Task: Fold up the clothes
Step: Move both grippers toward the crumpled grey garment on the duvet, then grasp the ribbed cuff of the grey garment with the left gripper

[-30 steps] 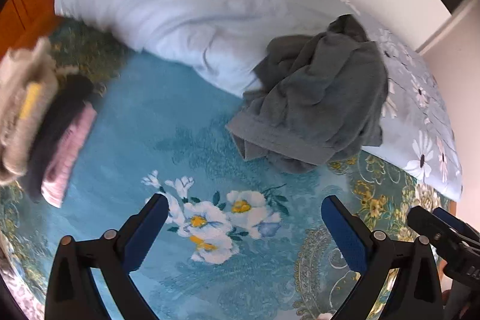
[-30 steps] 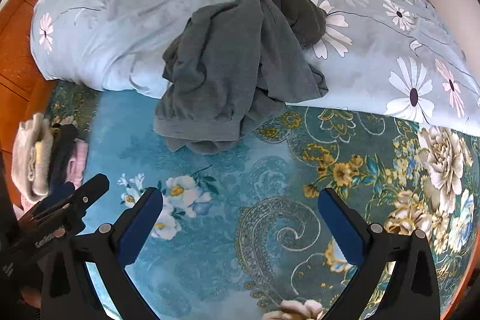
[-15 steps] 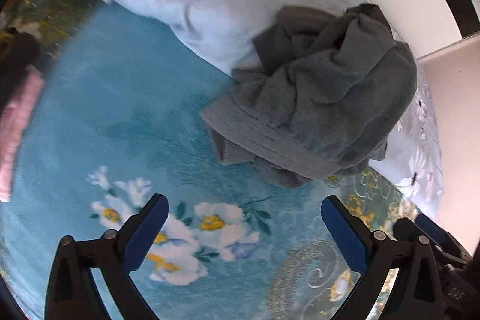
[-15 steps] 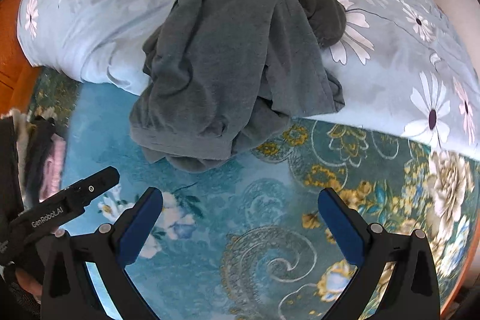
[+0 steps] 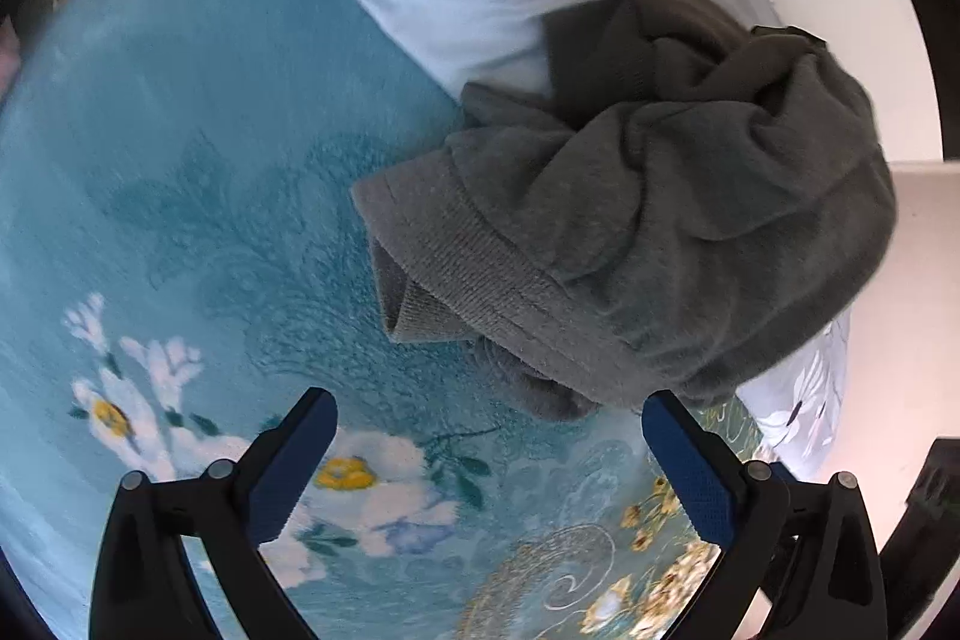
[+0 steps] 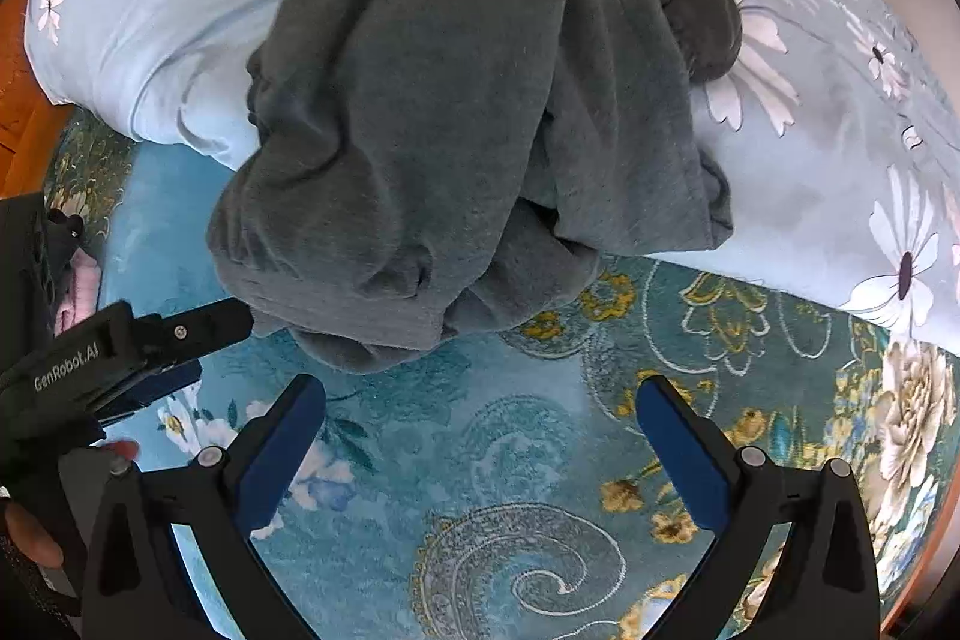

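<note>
Gaping empty, left gripper (image 5: 489,427) and right gripper (image 6: 480,412) face the crumpled grey garment (image 6: 480,112).

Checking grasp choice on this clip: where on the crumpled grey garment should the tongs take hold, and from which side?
Probably the ribbed hem band of the grey garment. It is the one flat, clearly defined edge, lying low on the teal blanket and facing both open tongs, left and right. Come in low from the near side; the rest is bunched up against the pale duvet.
</note>
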The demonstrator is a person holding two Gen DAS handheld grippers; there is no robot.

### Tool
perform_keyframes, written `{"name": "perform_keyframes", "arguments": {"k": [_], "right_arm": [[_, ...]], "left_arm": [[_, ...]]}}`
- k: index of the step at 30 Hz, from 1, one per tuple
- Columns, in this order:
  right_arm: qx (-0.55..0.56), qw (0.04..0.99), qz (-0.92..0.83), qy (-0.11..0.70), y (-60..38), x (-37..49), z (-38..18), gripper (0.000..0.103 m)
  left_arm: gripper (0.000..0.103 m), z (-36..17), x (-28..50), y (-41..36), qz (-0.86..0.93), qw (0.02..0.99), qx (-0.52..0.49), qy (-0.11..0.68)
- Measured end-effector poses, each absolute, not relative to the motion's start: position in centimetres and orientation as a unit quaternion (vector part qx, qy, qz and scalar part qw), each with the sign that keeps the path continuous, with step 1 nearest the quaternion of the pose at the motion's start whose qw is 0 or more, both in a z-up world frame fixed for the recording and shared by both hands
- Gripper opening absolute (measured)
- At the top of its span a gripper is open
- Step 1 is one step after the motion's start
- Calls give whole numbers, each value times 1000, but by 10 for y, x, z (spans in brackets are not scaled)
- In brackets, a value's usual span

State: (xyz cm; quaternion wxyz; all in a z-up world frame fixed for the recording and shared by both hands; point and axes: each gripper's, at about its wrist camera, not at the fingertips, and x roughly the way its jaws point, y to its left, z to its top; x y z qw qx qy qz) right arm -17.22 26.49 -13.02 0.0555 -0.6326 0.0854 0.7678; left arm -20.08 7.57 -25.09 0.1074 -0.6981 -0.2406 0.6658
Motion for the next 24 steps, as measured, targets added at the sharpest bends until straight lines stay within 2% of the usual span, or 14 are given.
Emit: {"name": "perform_keyframes", "arguments": {"k": [8, 13, 17, 18, 19, 20, 21, 24], "right_arm": [[-640, 54, 762, 89, 268, -180, -146, 103], [-639, 56, 760, 103, 272, -176, -147, 103], [-644, 63, 754, 111, 278, -158, -143, 103], [-646, 67, 752, 111, 279, -152, -141, 103], [-648, 72, 750, 111, 281, -146, -139, 103], [-650, 79, 747, 114, 283, -140, -136, 103], [-650, 85, 746, 119, 285, -133, -134, 103], [-651, 99, 741, 135, 291, -108, -123, 103]], "left_arm": [[102, -257, -216, 77, 650, 110, -698, -280], [84, -260, -232, 77, 631, 106, -702, -313], [81, -256, -244, 72, 612, 90, -705, -347], [77, -245, -245, 71, 615, 96, -703, -345], [60, -235, -246, 69, 618, 102, -701, -342], [54, -225, -247, 67, 621, 108, -698, -339], [35, -215, -248, 66, 624, 114, -696, -337], [18, -185, -250, 61, 633, 131, -689, -328]]}}
